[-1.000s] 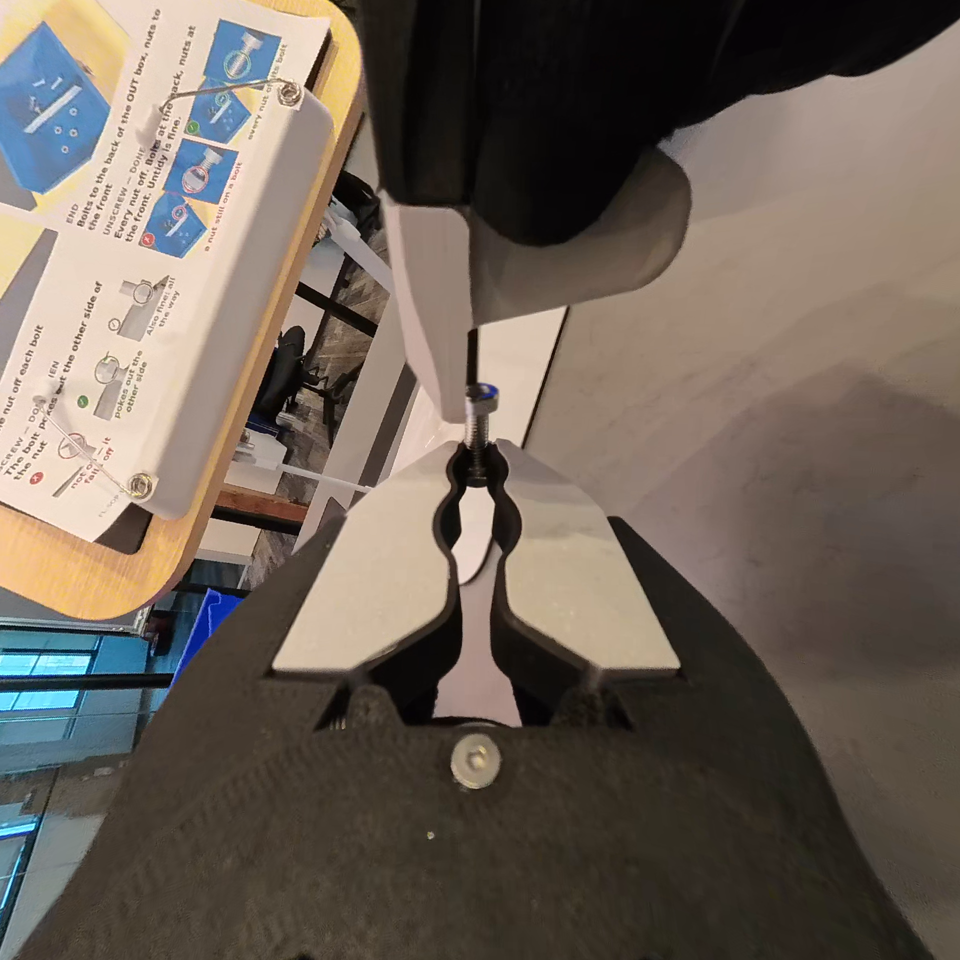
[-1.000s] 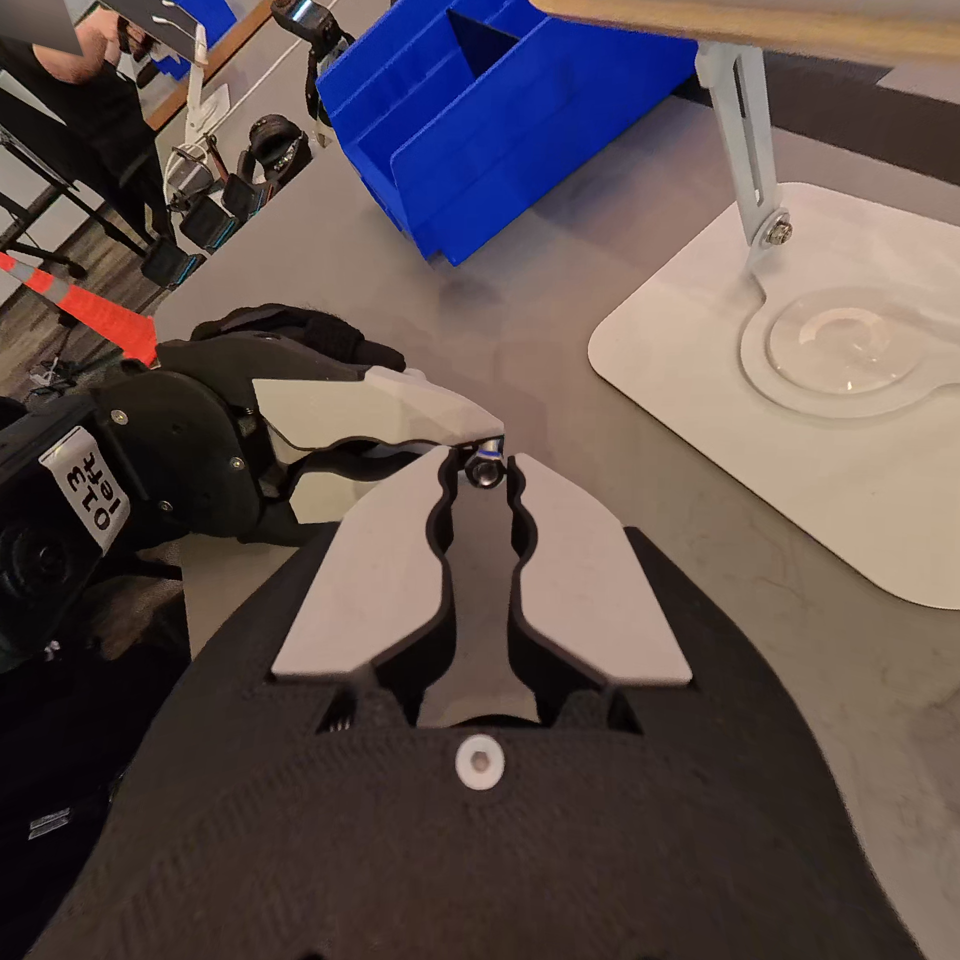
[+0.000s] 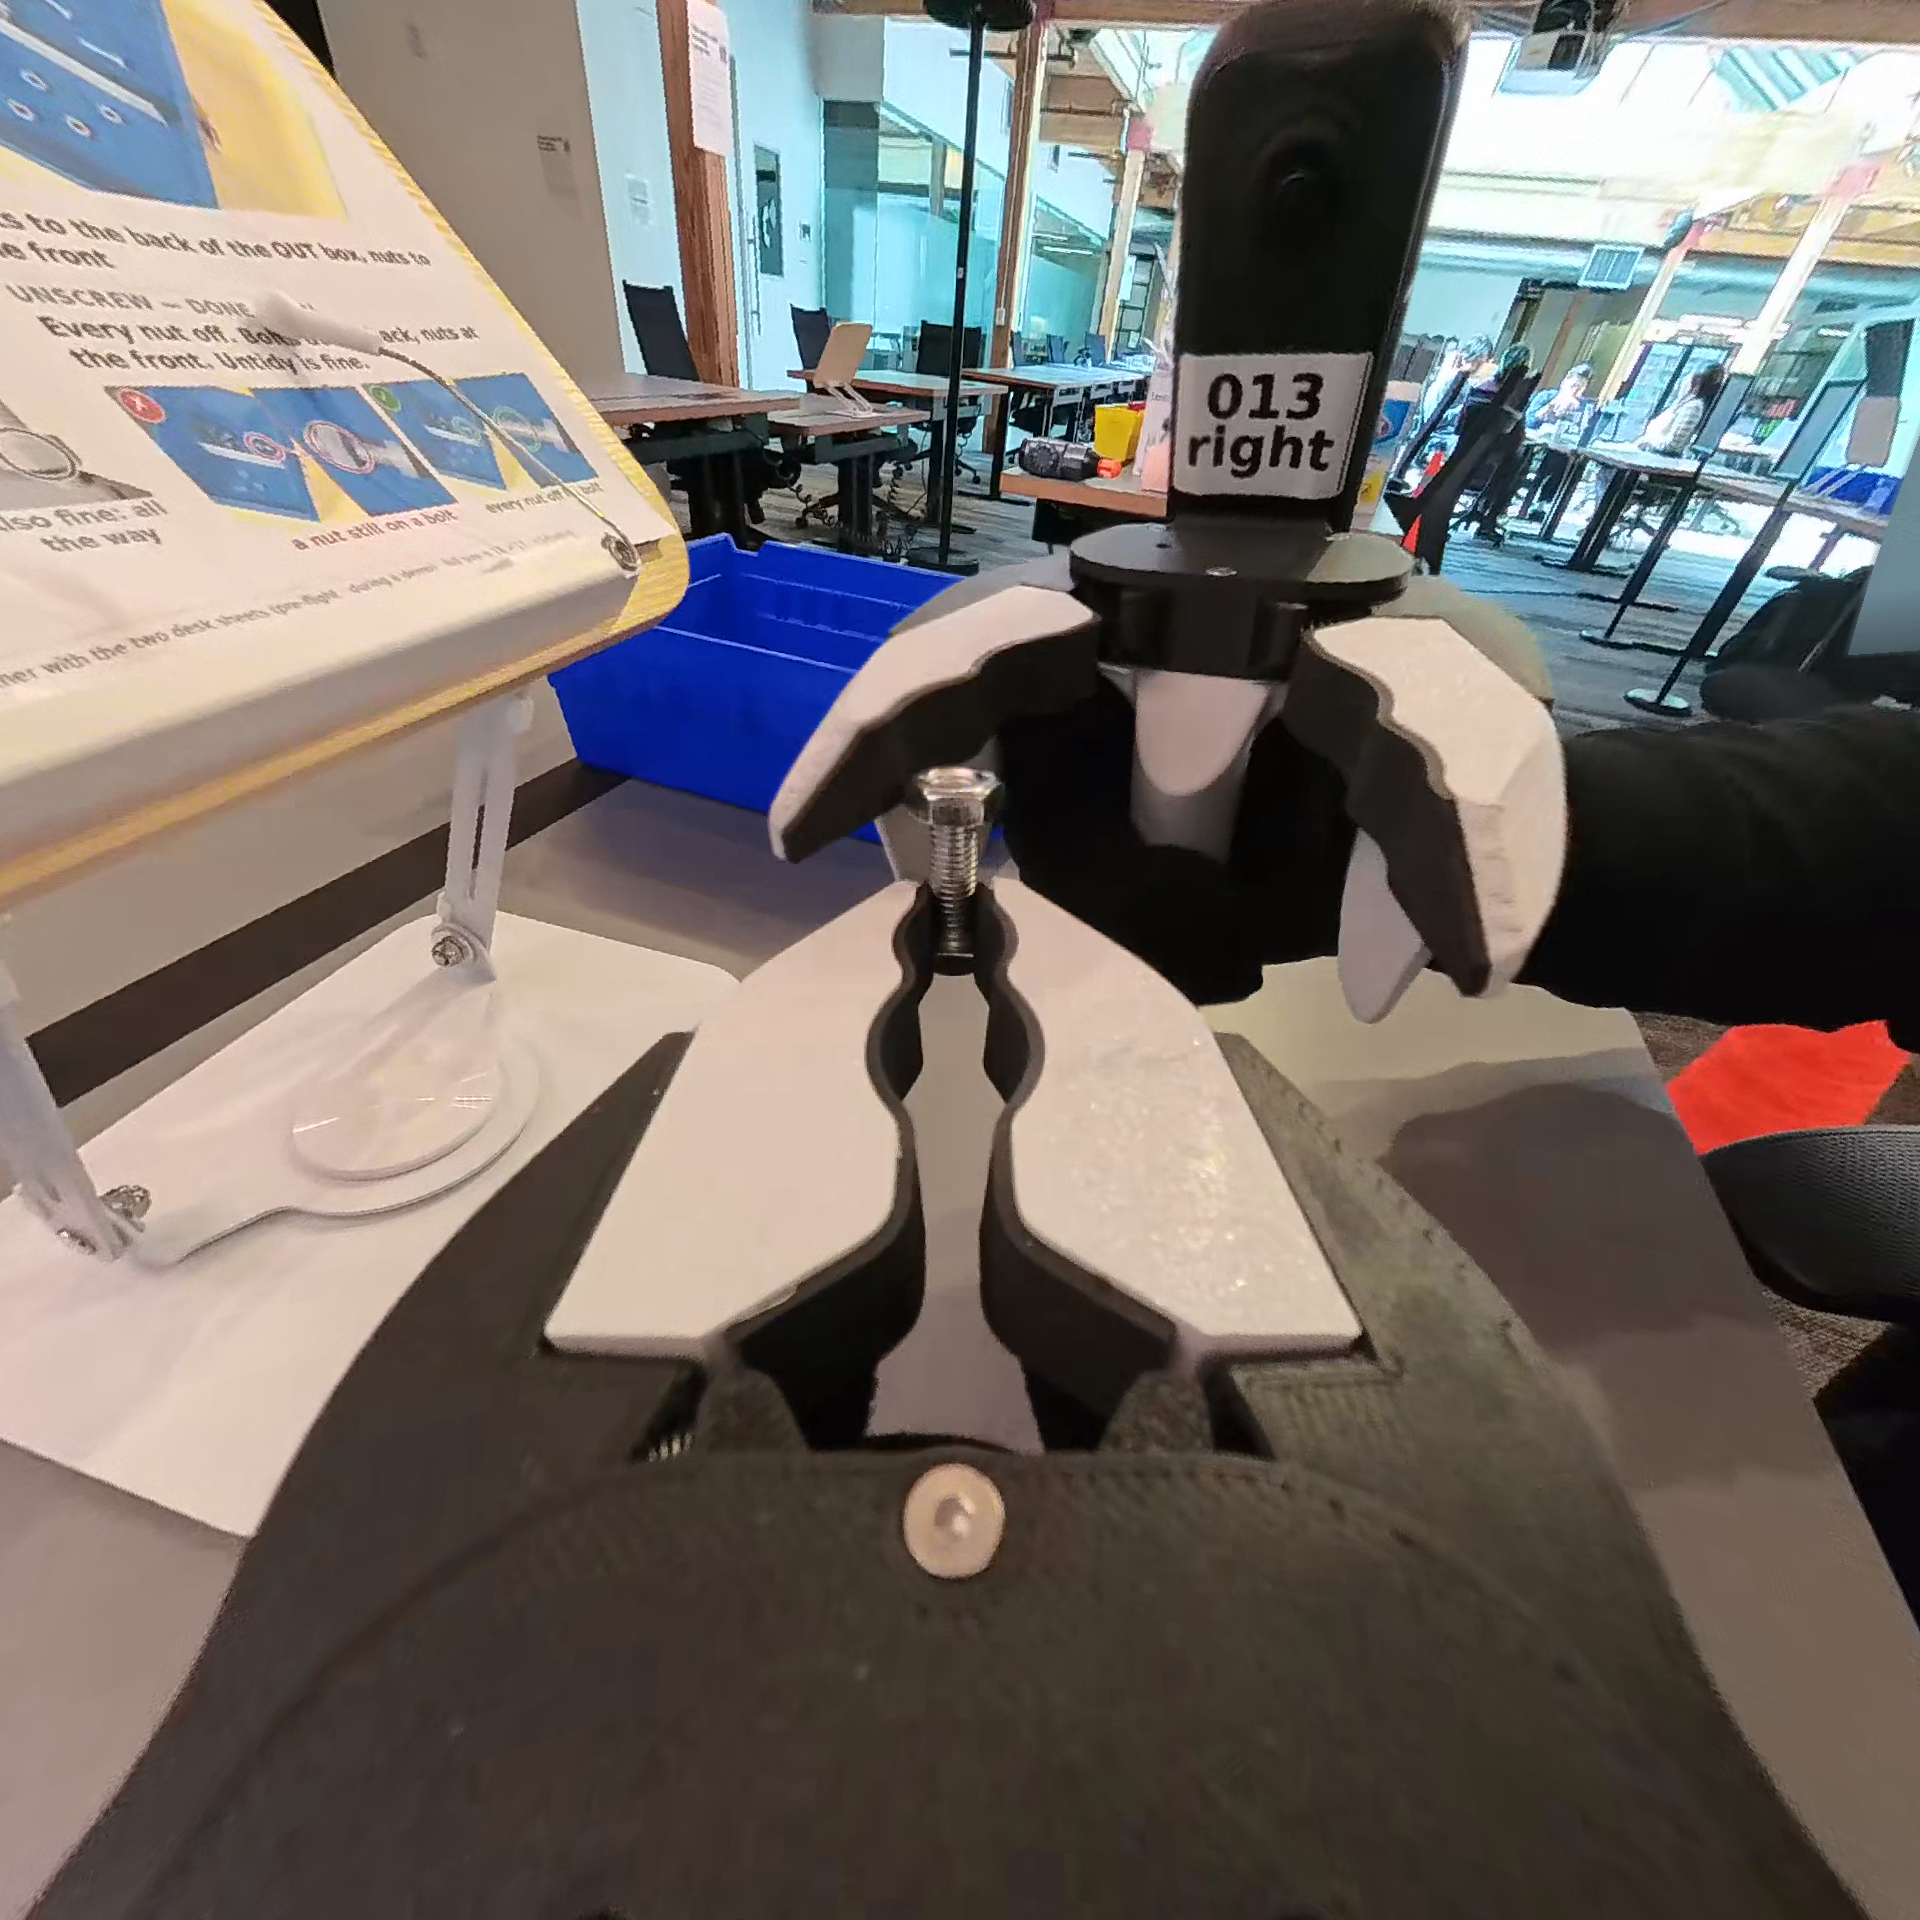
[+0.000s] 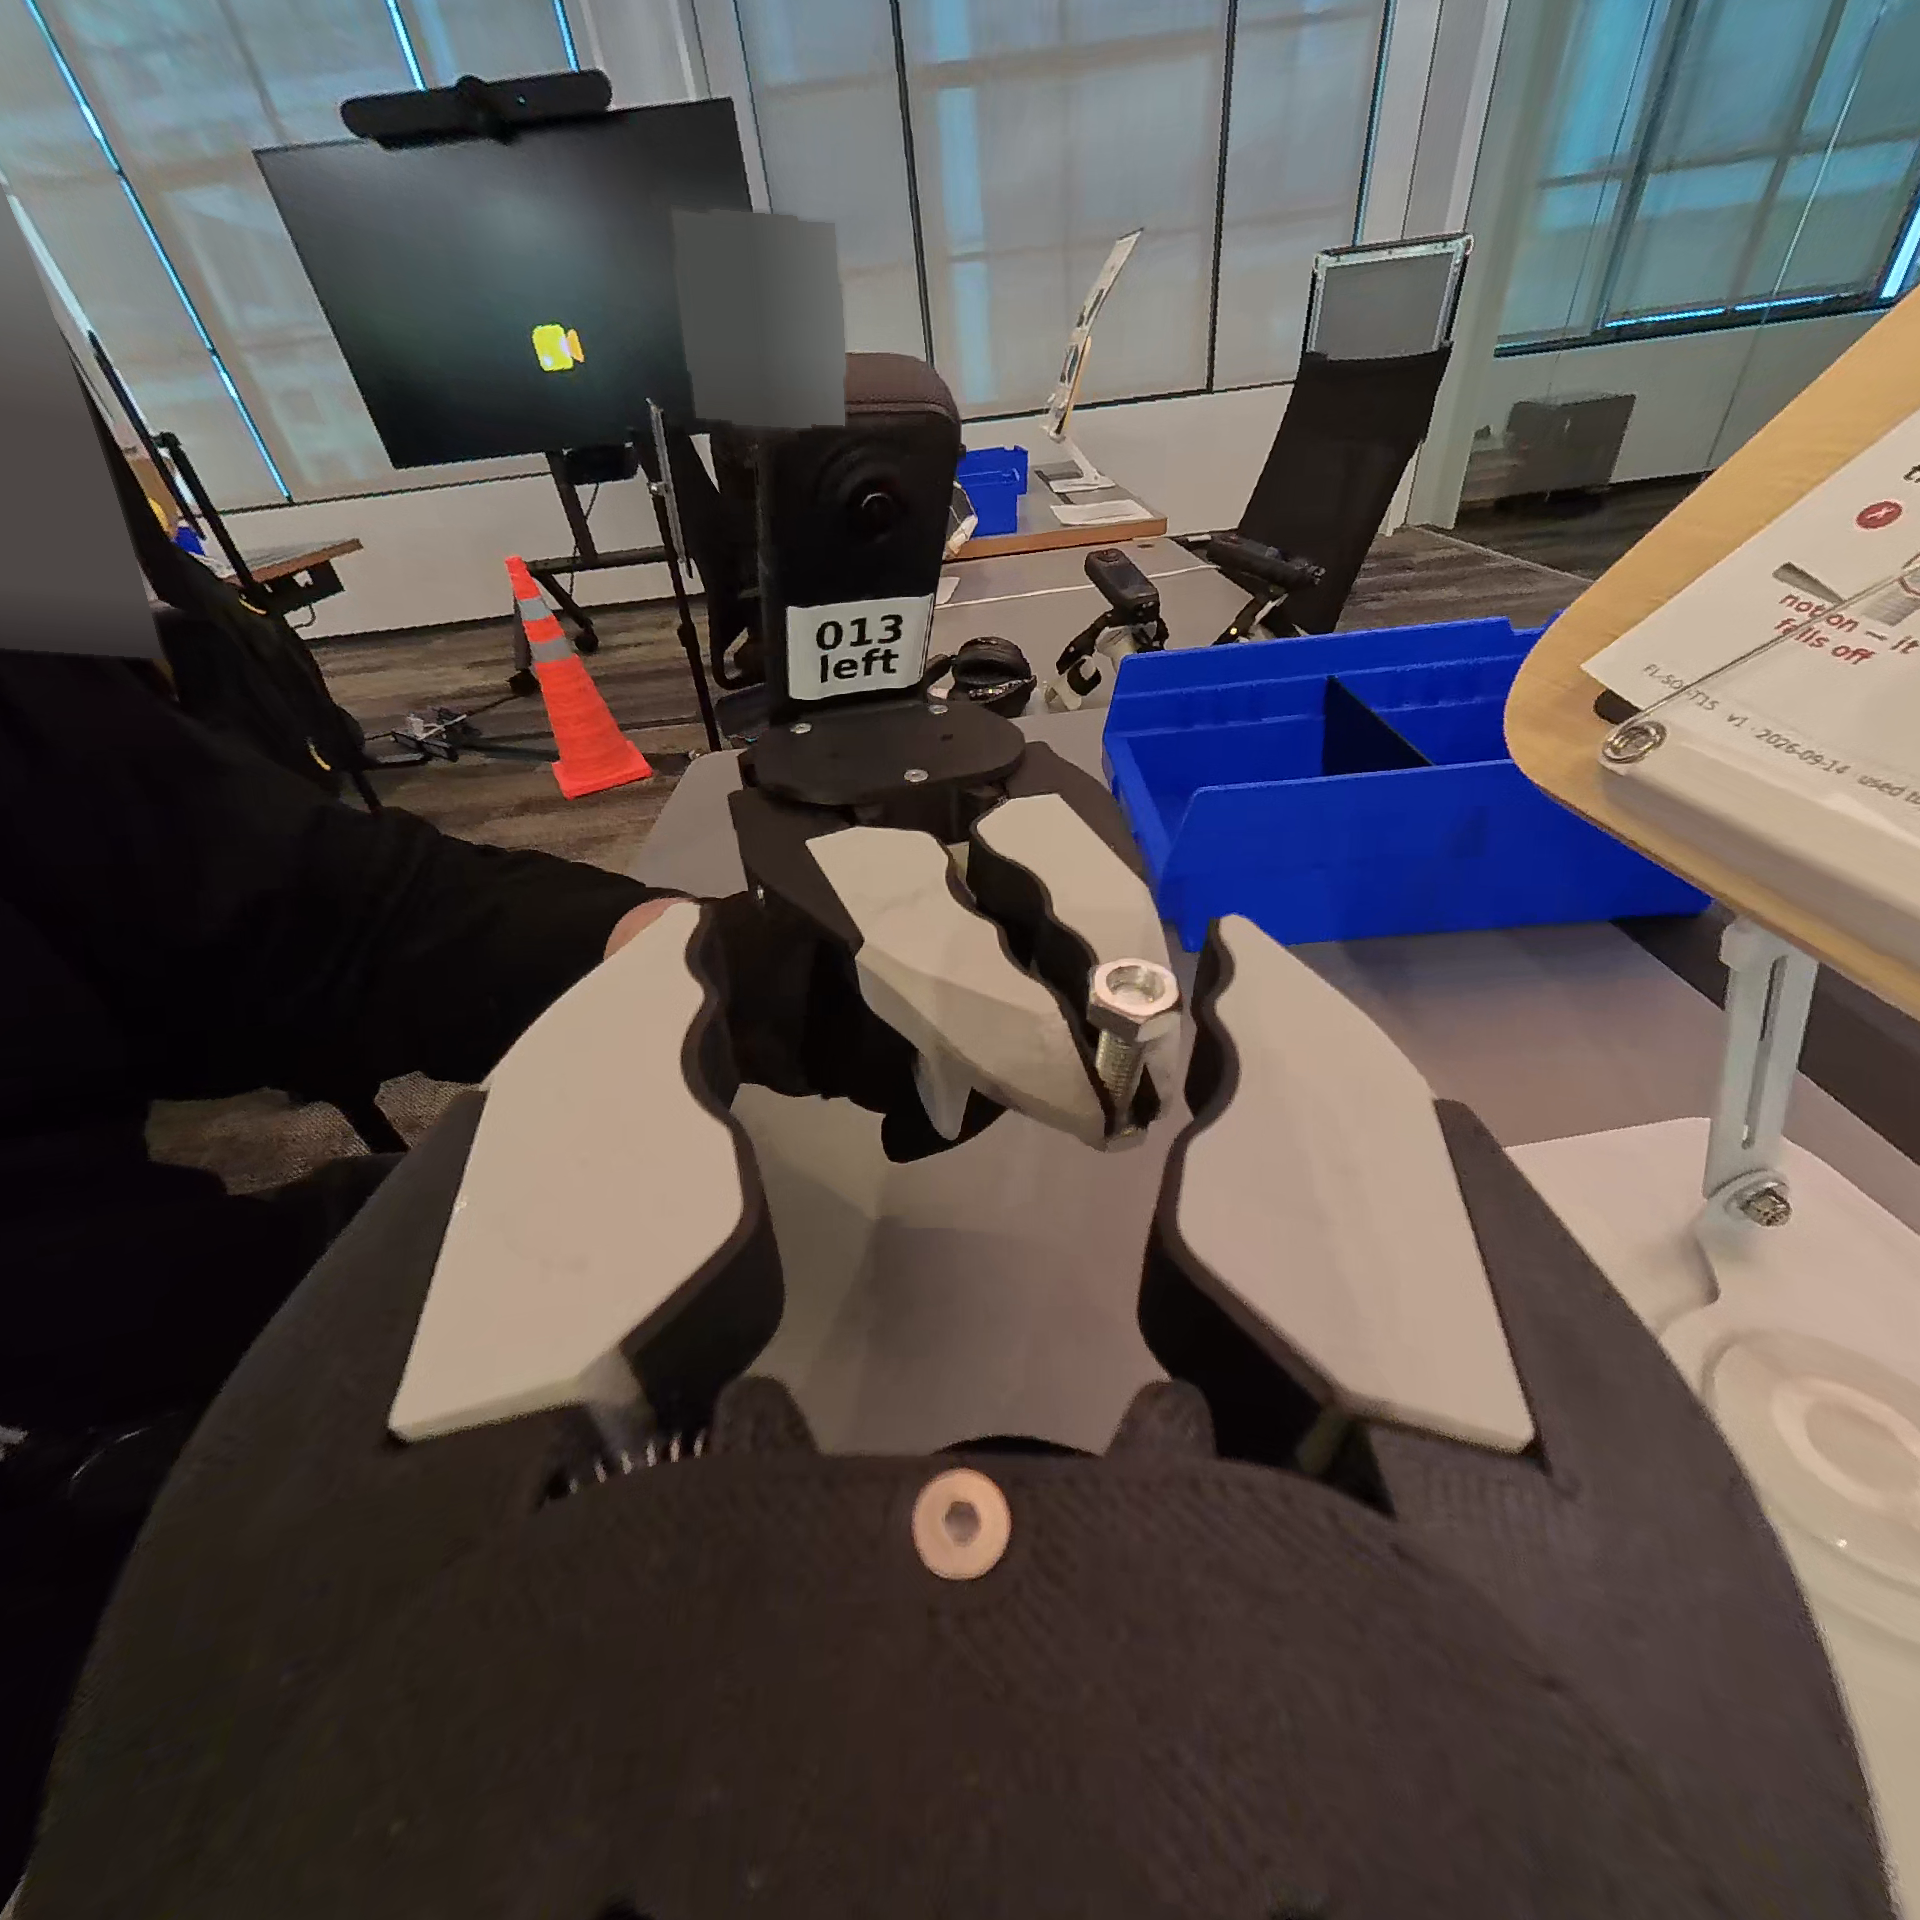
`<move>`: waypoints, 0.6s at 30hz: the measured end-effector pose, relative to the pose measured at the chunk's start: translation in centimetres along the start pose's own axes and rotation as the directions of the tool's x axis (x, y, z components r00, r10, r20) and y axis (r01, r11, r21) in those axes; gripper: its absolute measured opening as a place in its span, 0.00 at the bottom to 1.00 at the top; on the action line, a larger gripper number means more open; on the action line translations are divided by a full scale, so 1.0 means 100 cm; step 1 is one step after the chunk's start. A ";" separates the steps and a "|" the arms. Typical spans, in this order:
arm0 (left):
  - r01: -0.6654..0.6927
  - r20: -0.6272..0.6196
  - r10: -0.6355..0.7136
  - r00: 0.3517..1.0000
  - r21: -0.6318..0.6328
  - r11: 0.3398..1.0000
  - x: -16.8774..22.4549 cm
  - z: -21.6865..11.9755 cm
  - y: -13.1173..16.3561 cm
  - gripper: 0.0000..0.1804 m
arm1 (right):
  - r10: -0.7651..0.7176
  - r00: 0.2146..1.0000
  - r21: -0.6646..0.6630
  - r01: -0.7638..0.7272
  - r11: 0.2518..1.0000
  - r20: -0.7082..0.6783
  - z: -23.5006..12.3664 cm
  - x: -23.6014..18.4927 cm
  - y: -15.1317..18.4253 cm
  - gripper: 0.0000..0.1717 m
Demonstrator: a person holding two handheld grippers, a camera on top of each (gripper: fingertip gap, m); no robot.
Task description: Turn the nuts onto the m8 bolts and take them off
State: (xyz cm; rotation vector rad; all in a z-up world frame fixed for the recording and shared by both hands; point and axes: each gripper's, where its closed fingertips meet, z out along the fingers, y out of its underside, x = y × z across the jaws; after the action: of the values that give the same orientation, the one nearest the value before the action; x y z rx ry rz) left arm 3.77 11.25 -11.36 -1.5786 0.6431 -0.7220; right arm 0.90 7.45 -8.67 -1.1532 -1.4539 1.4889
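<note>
While pinching the bolt (image 3: 954, 883) by its threads, nut (image 3: 952, 798) on top, left tongs (image 3: 954, 935) face wide-spread right tongs (image 4: 951, 1039). Blue bin (image 3: 727, 717) behind, paper stand (image 3: 457, 935) beside. Bolt's bottom end hidden.

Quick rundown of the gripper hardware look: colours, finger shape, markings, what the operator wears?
Both grippers match: the left gripper and right gripper have textured matte black printed bodies with a silver screw at centre, and flat pale grey fingers whose black inner edges are wavy. Each carries an upright black camera post with a white printed label. No cables visible. The operator wears black sleeves and black gloves.
</note>
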 end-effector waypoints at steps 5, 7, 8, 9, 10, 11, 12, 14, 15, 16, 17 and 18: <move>0.006 0.001 -0.006 1.000 0.003 1.000 -0.001 0.000 0.000 0.04 | 0.000 1.000 0.002 0.000 1.000 0.005 -0.003 -0.002 0.002 0.49; 0.007 0.000 -0.007 1.000 0.002 1.000 -0.001 0.000 0.000 0.04 | 0.002 1.000 0.005 -0.002 1.000 0.003 -0.003 -0.002 0.002 0.49; 0.008 0.002 -0.008 1.000 0.001 1.000 -0.001 0.000 0.000 0.04 | 0.001 1.000 0.004 -0.001 1.000 -0.002 -0.004 -0.001 0.002 0.49; 0.012 0.002 -0.012 1.000 0.003 1.000 -0.002 0.000 0.000 0.04 | -0.001 1.000 0.006 0.001 1.000 -0.004 -0.005 -0.001 0.002 0.49; 0.014 0.002 -0.014 1.000 0.004 1.000 -0.002 0.000 0.000 0.04 | 0.000 1.000 0.008 0.000 1.000 -0.005 -0.005 -0.001 0.002 0.50; 0.014 0.004 -0.014 1.000 0.005 1.000 -0.002 0.000 0.000 0.04 | 0.001 1.000 0.011 0.000 1.000 -0.009 -0.006 -0.001 0.002 0.50; 0.020 0.003 -0.020 1.000 0.008 1.000 -0.003 0.000 -0.001 0.04 | 0.001 1.000 0.015 -0.001 1.000 -0.011 -0.008 -0.001 0.001 0.50; 0.029 0.004 -0.029 1.000 0.011 1.000 -0.005 -0.001 -0.001 0.04 | 0.006 1.000 0.018 -0.006 1.000 -0.019 -0.011 -0.001 0.001 0.50; 0.030 0.006 -0.030 1.000 0.010 0.999 -0.005 -0.001 0.000 0.04 | 0.005 1.000 0.018 -0.004 1.000 -0.025 -0.013 -0.002 0.002 0.50; 0.034 0.002 -0.034 0.999 0.014 0.999 -0.005 -0.001 -0.001 0.04 | -0.002 1.000 0.019 0.002 1.000 -0.028 -0.016 -0.003 0.002 0.48; 0.037 -0.003 -0.037 0.999 0.017 0.999 -0.005 -0.001 -0.002 0.04 | -0.010 1.000 0.018 0.011 1.000 -0.025 -0.020 -0.006 0.002 0.47; 0.036 0.008 -0.036 0.999 0.021 0.999 -0.006 -0.002 -0.003 0.04 | -0.022 1.000 0.025 0.021 0.999 0.018 -0.025 -0.014 0.002 0.37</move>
State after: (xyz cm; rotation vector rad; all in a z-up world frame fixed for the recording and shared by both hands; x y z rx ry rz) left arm 3.19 11.59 -11.14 -1.5770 0.6008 -0.7468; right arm 3.76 6.94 -8.59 -1.1085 -1.4522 1.5022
